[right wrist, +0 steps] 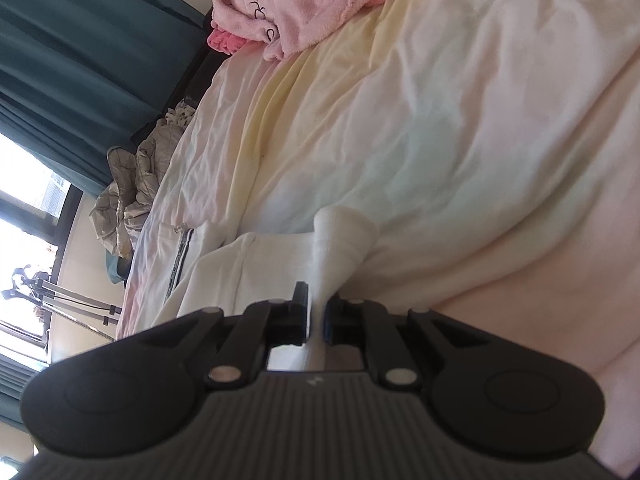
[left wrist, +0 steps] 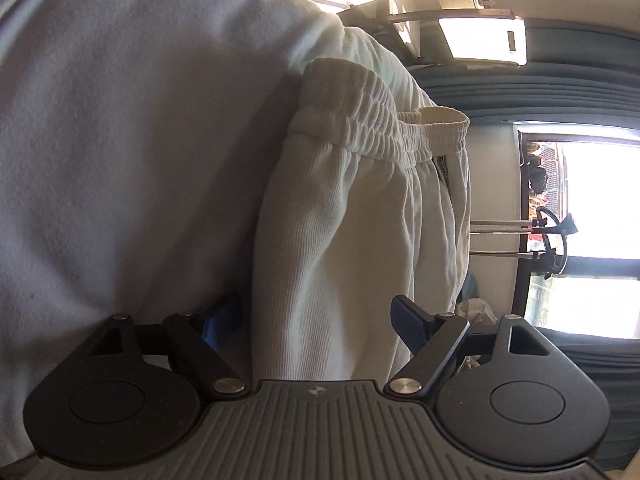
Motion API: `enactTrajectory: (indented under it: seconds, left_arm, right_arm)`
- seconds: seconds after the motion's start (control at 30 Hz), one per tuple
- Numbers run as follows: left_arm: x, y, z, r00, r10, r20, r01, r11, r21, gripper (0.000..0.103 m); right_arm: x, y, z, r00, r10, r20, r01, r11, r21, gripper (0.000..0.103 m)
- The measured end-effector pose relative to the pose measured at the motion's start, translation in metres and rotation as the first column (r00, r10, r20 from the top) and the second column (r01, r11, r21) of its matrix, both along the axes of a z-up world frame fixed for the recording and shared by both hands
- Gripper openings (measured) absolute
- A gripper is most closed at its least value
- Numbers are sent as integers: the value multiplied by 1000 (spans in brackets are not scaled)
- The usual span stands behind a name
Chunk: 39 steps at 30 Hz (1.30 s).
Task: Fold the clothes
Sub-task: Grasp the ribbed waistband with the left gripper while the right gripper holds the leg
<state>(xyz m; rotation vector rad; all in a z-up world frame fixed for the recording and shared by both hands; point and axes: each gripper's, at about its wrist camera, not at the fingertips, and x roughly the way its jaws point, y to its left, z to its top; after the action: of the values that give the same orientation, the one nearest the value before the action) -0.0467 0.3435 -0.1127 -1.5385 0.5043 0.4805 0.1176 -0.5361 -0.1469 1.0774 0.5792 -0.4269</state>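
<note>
Right, your left gripper [left wrist: 316, 320] is standing wide, blue pads clear of the cream ribbed cotton trousers [left wrist: 352, 220] running between them, elastic waistband farthest from you. Your right gripper [right wrist: 318, 316] is clenching a pinch of the same white fabric [right wrist: 344, 236], its cuff bunching just beyond the tips. The trousers are lying across the pale crumpled bedsheet [right wrist: 460, 100], a pink fleece garment [right wrist: 288, 4] heaped far beyond.
</note>
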Motion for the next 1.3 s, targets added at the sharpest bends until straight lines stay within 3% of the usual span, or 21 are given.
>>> enactTrajectory:
  seconds: [0.13, 0.27, 0.33, 0.4, 0.47, 0.57, 0.63, 0.77, 0.83, 0.93, 1.0, 1.17, 1.3]
  left_arm:
    - [5, 5, 2, 1000, 13, -5, -13, 1000, 11, 79]
    - [18, 7, 6, 999, -3, -33, 5, 999, 44, 69]
    - [22, 7, 8, 999, -10, -51, 13, 998, 56, 57]
    - [22, 7, 10, 998, -15, -65, 19, 998, 63, 24]
    - [17, 8, 16, 998, -14, -61, 17, 998, 64, 17]
    - [6, 8, 33, 1000, -9, 3, 9, 999, 53, 15]
    - [2, 6, 54, 997, -39, 67, 32, 995, 91, 14]
    - [-7, 1, 84, 970, -117, 214, 83, 984, 160, 14]
    - [-7, 3, 85, 963, -140, 232, 103, 981, 167, 14]
    - [4, 12, 72, 961, -116, 251, 103, 992, 66, 14]
    - [19, 17, 71, 957, -118, 264, 108, 993, 52, 14]
    - [89, 28, 89, 941, -166, 296, 132, 983, 131, 14]
    - [167, 35, 94, 944, -165, 284, 115, 976, 184, 14]
  right_arm:
    - [2, 1, -2, 1000, 6, -14, -6, 1000, -7, 13]
    - [2, 0, -5, 1000, 4, -7, -4, 1000, -4, 13]
    - [3, 0, -6, 1000, 5, -5, -5, 1000, -5, 13]
    - [4, 1, -4, 1000, 3, -1, -3, 1000, -28, 8]
    - [4, 2, 2, 1000, 11, 18, -10, 998, -60, 5]
    - [0, 0, 13, 997, 11, 80, -5, 997, -82, 4]
    - [-7, -2, 22, 992, -17, 127, 25, 998, -63, 3]
    - [-30, -1, 56, 965, -92, 246, 115, 990, -78, 3]
    - [-34, -2, 67, 959, -103, 263, 137, 984, -114, 3]
    - [-27, -4, 66, 967, -122, 226, 150, 982, -112, 3]
    - [-10, 1, 75, 975, -94, 200, 127, 978, -163, 3]
    - [55, 13, 112, 985, -22, 171, 73, 952, -298, 3]
    - [142, 33, 141, 989, 27, 145, 37, 906, -422, 3]
